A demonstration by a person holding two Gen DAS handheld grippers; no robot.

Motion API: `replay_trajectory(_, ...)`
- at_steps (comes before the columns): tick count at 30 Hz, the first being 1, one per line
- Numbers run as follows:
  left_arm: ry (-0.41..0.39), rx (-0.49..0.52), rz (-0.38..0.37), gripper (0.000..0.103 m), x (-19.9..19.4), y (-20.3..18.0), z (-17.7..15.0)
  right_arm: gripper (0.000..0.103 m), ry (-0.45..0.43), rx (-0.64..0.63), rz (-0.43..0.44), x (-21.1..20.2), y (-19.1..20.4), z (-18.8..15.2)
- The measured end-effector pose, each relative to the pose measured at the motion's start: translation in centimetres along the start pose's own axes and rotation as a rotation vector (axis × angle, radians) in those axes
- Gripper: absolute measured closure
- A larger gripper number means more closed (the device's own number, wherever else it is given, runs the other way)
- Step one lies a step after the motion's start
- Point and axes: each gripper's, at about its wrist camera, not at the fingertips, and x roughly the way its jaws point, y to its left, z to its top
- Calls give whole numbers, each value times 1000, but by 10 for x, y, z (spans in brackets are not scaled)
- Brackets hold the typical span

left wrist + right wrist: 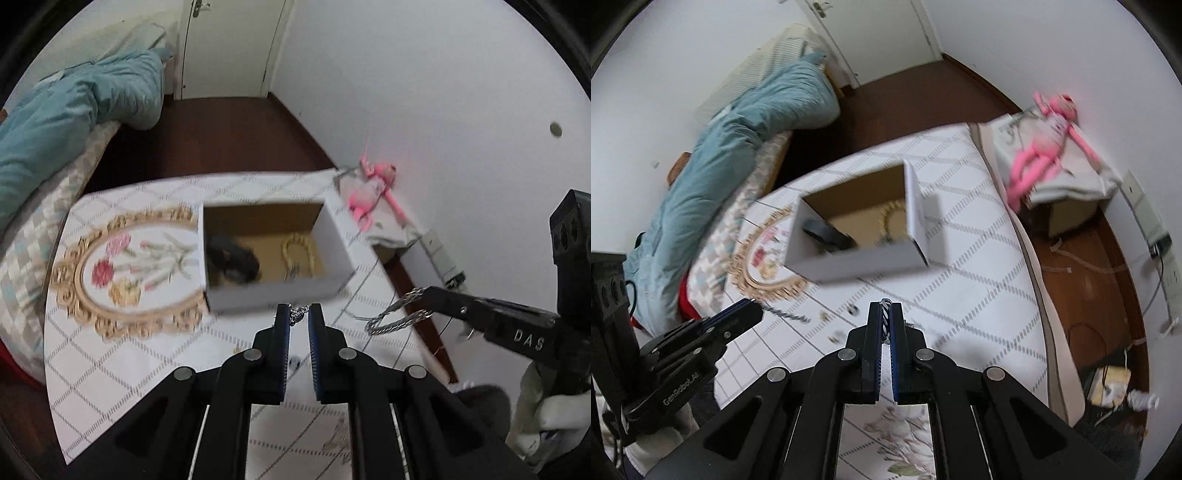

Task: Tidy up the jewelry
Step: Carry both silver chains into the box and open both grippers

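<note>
An open white cardboard box (280,291) stands on the patterned tablecloth; it also shows in the right wrist view (857,266). Inside lie a gold chain (297,251) and a dark item (232,260). My left gripper (299,314) is shut on a small silver jewelry piece (298,314) just in front of the box. My right gripper (885,308) is shut on a silver twisted chain (885,310), which hangs in a loop in the left wrist view (395,314) to the right of the box. Small jewelry bits (790,314) lie on the cloth.
The table (129,350) has a gold floral oval print (122,269). A pink plush toy (1038,147) lies on a white cloth beyond the table's right edge. A bed with a teal blanket (74,110) is at left. Wall at right.
</note>
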Motion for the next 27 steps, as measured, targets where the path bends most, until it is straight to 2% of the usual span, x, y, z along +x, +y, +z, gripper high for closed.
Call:
replay_trajectory(6,-29,2,-1,96,6,6,56,99,-28,-79,3,-2,29,57)
replay_trajectory(12,30,-18,-4,95,46,28,101,99,24,-86,11,36,34,109)
replay_trajectory(17,116,-50,17,94,84,48,115,99,97,-67,17,84,28,136)
replay_trajectory(23,171,-97,110,92,107,69,116,99,177,-66,15,129,28,148)
replay_trajectory(25,178,-110,167,80,110,77,113,99,202,-79,7,144,30,149)
replay_trajectory(27,163,-115,193,46,111,81,111,98,240,-74,7,158,29,148)
